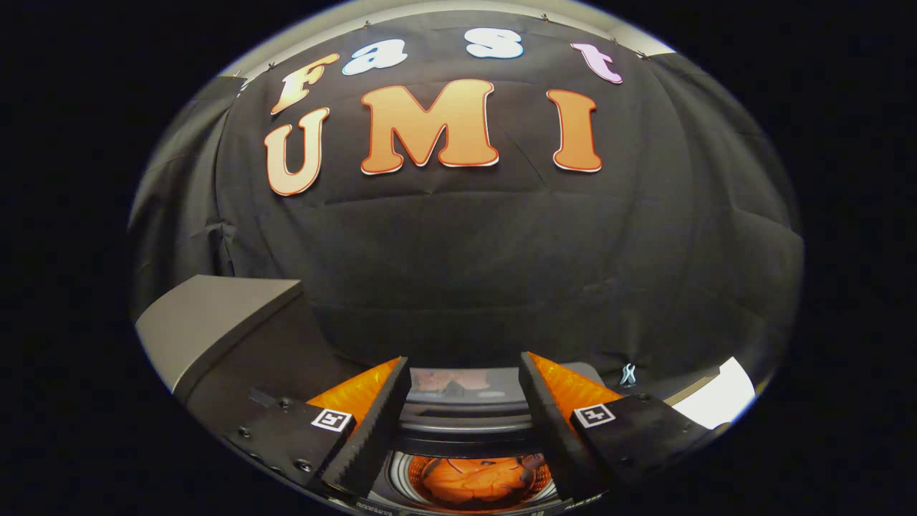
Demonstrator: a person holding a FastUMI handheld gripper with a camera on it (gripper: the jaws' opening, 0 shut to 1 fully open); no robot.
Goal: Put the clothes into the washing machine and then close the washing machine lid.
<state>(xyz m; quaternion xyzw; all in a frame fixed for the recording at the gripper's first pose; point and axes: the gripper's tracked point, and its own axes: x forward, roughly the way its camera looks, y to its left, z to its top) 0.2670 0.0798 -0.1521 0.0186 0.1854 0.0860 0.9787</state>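
Gripper view: gripper [466, 401] sits above the washing machine [466, 419], fingers spread wide with nothing between them, no cloth pinched. At 6 o'clock from the fingertips, low between the two fingers, the drum opening shows orange clothes [476, 481] lying inside, bunched at the bottom. So the load looks already dropped in, which would explain the empty, parted fingers held high and clear of the tub. Glossy panel at 12 o'clock just ahead of the fingertips is probably the raised lid [466, 380], though the fisheye edge makes that hard to confirm. If so, lid is up and closing is the step left. Grey slab [208, 322] at 10 o'clock from the left finger, well apart. White surface [720, 401] at 3 o'clock beyond the right finger. Likely next need: get the fingers behind the lid to push it down.
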